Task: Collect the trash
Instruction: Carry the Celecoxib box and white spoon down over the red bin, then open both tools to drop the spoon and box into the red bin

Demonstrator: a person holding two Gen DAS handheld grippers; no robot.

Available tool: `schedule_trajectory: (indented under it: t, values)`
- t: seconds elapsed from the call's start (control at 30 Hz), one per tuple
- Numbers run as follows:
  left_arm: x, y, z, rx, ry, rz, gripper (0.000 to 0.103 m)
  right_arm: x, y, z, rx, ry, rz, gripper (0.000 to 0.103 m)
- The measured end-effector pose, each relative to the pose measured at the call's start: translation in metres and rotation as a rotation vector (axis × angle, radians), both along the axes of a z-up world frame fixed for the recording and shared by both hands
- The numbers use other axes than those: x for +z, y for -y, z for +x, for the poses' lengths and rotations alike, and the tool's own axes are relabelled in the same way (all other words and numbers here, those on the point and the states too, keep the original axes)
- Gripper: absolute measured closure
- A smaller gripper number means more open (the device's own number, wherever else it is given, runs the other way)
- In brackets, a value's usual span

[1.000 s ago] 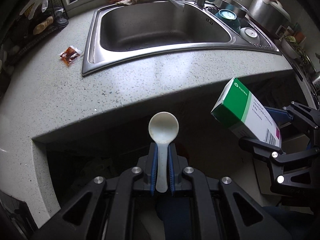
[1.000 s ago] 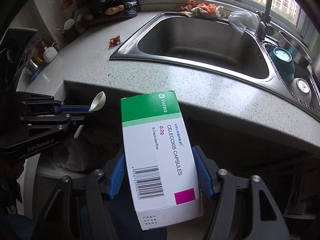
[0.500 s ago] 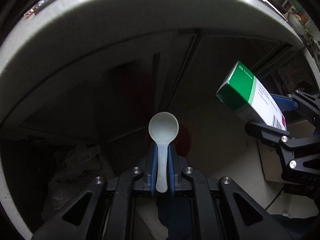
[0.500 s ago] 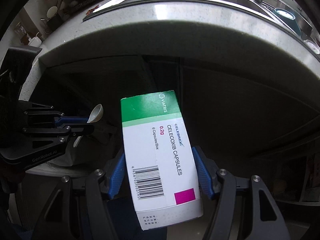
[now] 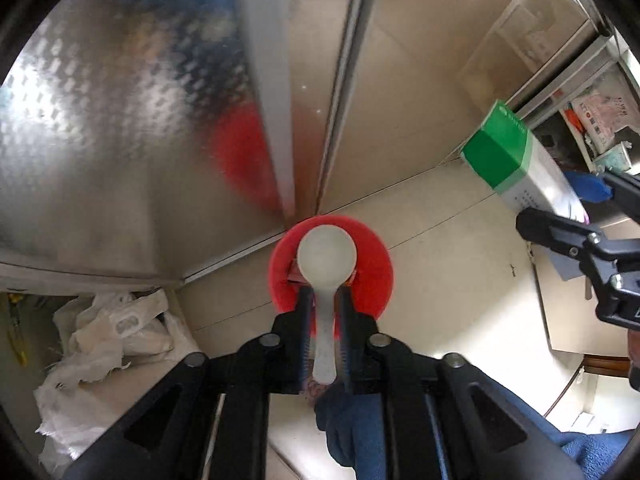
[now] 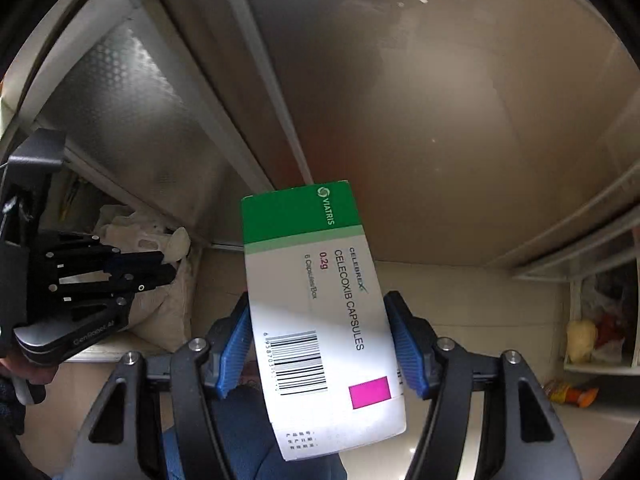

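Both grippers dropped floorward: left gripper point(image 5: 325, 304) loosening, apparently, around spoon point(image 5: 326, 258); right gripper point(image 6: 322, 344) clamps box point(image 6: 316, 304).

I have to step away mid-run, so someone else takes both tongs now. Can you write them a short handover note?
Left tongs: jaws have just been opening around the white plastic spoon, which is between them with gaps showing beside its handle. It hangs directly over the red bin on the floor.
Right tongs: shut on the green and white medicine box, held off to the side of the bin.
Done: both items carried down to the bin.
Left: let the spoon fall in, then bring the box over the bin and release it.
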State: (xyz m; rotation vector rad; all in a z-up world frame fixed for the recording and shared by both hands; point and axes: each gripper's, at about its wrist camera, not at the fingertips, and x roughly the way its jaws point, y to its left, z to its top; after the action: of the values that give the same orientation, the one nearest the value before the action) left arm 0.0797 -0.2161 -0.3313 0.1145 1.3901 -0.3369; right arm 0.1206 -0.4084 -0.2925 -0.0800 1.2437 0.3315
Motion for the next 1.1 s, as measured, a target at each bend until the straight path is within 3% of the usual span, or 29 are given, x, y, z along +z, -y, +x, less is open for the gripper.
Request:
schedule_trajectory:
  t: [0.03, 0.07, 0.13, 0.2, 0.53, 0.9, 1.03, 1.1]
  values:
    - [-0.001, -0.001, -0.002, -0.002, -0.002, 0.006, 0.064, -0.001, 0.003, -0.002, -0.009, -0.004, 0.002, 0.042]
    - [0.0, 0.0, -0.003, 0.002, 0.001, 0.015, 0.055, 0.0, 0.003, -0.005, -0.017, -0.01, 0.003, 0.042]
    - [0.005, 0.007, -0.003, 0.004, 0.016, 0.029, 0.026, 0.003, 0.004, -0.009, -0.022, -0.018, 0.01, 0.042]
    - [0.014, 0.009, -0.005, 0.01, 0.026, 0.039, 0.021, 0.003, 0.007, -0.013, -0.018, -0.019, 0.009, 0.042]
    - [0.043, -0.014, -0.008, 0.024, 0.025, 0.033, 0.018, 0.029, -0.019, -0.016, 0.039, -0.029, 0.004, 0.041]
    - [0.037, -0.058, -0.017, 0.131, 0.063, 0.089, 0.018, -0.008, -0.067, -0.009, 0.139, -0.088, -0.025, 0.041]
    - [0.032, -0.062, -0.023, 0.133, 0.071, 0.103, 0.017, -0.018, -0.078, -0.014, 0.144, -0.072, -0.063, 0.033]
    - [0.028, -0.063, -0.023, 0.139, 0.058, 0.11, 0.017, -0.025, -0.079, -0.013, 0.139, -0.112, -0.048, 0.032]
